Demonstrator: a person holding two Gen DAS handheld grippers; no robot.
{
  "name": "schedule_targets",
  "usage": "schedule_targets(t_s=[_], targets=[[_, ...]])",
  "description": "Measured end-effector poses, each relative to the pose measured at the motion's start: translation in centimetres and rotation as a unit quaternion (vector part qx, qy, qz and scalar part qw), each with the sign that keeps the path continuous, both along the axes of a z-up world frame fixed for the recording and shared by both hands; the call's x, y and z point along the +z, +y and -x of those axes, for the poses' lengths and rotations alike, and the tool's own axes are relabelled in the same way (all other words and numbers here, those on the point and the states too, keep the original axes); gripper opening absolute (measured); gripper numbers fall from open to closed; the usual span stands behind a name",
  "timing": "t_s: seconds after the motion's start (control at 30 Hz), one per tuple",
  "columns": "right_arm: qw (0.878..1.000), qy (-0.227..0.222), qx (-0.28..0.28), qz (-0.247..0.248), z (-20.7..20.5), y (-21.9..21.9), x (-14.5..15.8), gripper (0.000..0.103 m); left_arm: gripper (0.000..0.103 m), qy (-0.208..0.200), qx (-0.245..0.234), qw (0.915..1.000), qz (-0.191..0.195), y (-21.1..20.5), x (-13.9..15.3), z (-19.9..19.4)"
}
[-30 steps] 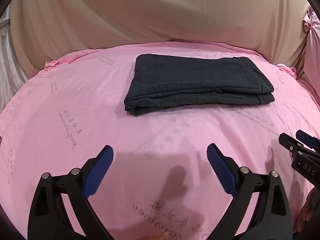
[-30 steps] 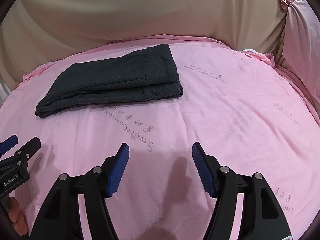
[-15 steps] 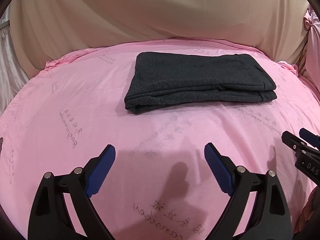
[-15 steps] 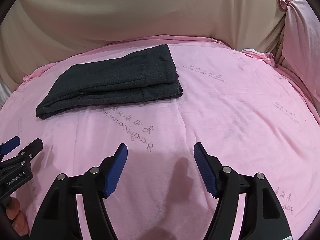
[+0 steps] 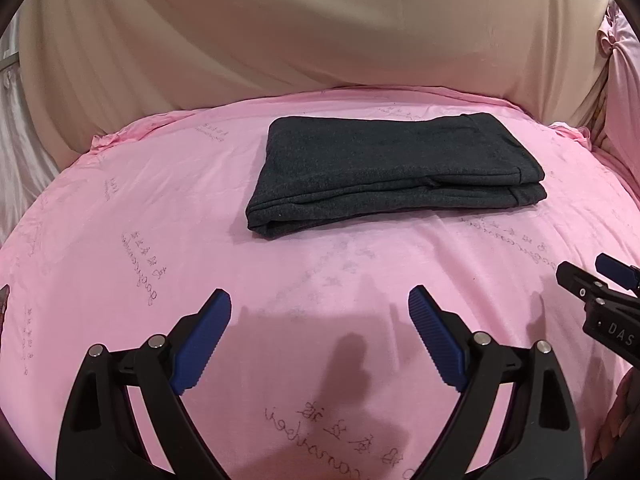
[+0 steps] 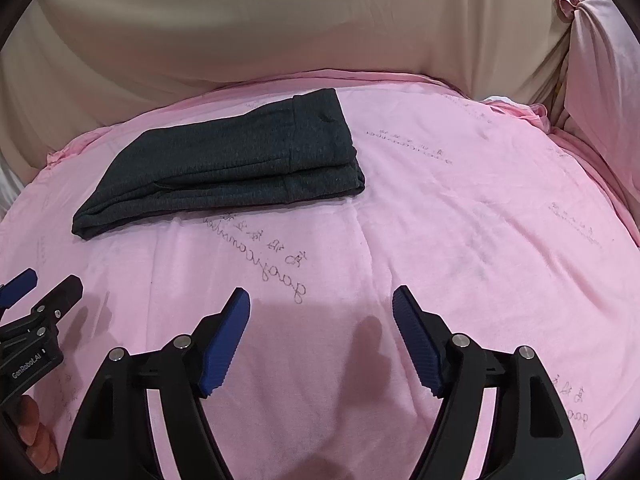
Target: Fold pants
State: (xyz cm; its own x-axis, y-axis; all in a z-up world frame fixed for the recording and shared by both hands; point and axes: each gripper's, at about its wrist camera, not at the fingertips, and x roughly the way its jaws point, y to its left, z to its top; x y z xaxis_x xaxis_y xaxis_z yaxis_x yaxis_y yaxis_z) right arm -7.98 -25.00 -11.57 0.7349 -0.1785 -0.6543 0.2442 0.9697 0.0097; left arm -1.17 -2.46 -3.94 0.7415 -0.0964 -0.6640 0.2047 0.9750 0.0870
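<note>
Dark grey pants [image 5: 384, 172] lie folded into a flat rectangle on the pink sheet [image 5: 160, 208], toward its far side. In the right wrist view the same pants [image 6: 224, 164] sit at the upper left. My left gripper [image 5: 320, 312] hovers open over bare sheet well short of the pants, nothing between its blue pads. My right gripper [image 6: 322, 308] also hangs over bare sheet, its jaws opening wider with nothing between them. Each gripper shows at the edge of the other's view: the right gripper [image 5: 592, 280] and the left gripper [image 6: 40, 288].
A beige draped cloth [image 5: 320, 32] rises behind the bed. A pink gathered pillow or curtain [image 6: 600, 80] stands at the far right. A person's fingers [image 6: 36, 436] hold the left gripper's handle. Faint writing is printed across the sheet.
The right gripper's jaws have spread wider apart. The left gripper and the folded pants stay where they were.
</note>
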Motion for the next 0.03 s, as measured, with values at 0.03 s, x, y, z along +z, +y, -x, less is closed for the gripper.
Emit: schedule_targets(t_s=[0.03], targets=[[1.0, 0.0, 0.0, 0.0, 0.0, -0.01, -0.01, 0.072, 0.088, 0.001, 0.002, 1.0, -0.001, 0.01, -0.05, -0.02]])
